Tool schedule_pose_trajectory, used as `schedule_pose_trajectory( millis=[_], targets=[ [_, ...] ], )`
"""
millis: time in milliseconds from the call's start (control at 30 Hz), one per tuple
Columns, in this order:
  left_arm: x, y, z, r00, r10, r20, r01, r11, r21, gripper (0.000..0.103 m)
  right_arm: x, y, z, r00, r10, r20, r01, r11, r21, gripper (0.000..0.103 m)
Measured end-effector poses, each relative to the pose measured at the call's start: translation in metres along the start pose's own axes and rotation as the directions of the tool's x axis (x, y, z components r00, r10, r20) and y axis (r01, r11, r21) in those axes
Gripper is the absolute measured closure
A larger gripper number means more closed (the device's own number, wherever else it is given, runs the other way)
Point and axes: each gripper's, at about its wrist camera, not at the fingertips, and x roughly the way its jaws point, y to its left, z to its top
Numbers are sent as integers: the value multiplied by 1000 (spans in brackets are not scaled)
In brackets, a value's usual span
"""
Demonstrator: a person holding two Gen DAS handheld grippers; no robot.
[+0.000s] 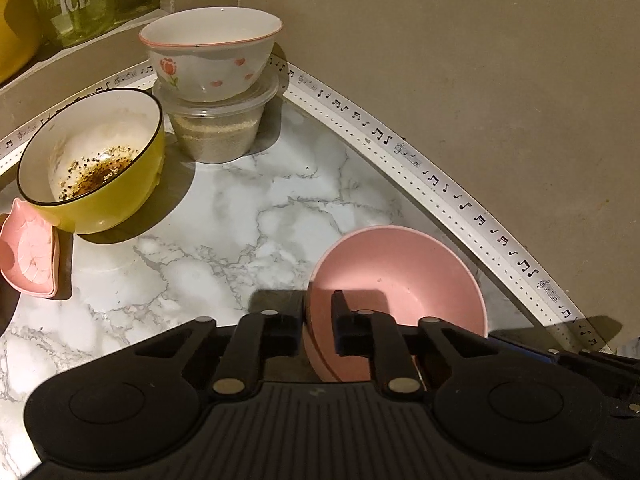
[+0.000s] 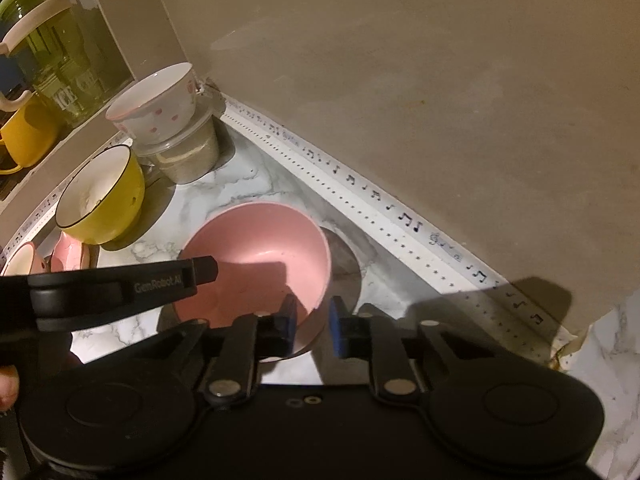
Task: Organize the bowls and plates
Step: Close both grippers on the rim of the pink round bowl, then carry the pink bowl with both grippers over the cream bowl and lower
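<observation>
On the marble counter [image 1: 224, 208] near the corner wall sat the pink bowl [image 1: 400, 280]. Both the left gripper [image 1: 318, 320] and the right gripper [image 2: 314, 320] were clamped on its rim, one finger inside, one outside.

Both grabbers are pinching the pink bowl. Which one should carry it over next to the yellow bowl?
Left, probably. The left gripper clamps the pink bowl on the rim side facing the yellow bowl. The right gripper clamps the opposite side, farther from it, so it would have to reach across.
</observation>
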Motion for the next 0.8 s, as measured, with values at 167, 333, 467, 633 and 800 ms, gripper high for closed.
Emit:
schedule_pose_trajectory(
  millis=[167, 333, 467, 633, 800],
  targets=[
    [-2, 1, -2, 1000, 6, -1, -6, 1000, 5, 94, 1, 0, 1, 1000, -5, -3, 5, 1000, -3, 93],
    [-9, 0, -9, 1000, 9, -4, -9, 1000, 10, 95, -3, 1, 1, 1000, -5, 4, 5, 1000, -24, 94],
    [-18, 0, -15, 1000, 8, -2, -8, 1000, 14, 94, -8, 0, -1, 1000, -3, 3, 3, 999, -37, 95],
    [-36, -5, -23, 1000, -5, 7, 5, 1000, 22, 95, -21, -3, -5, 1000, 9, 9, -9, 999, -49, 96],
    [-57, -13, -31, 1000, -14, 15, 13, 999, 52, 95, -40, -7, -11, 1000, 22, 8, -22, 999, -46, 96]
  ],
)
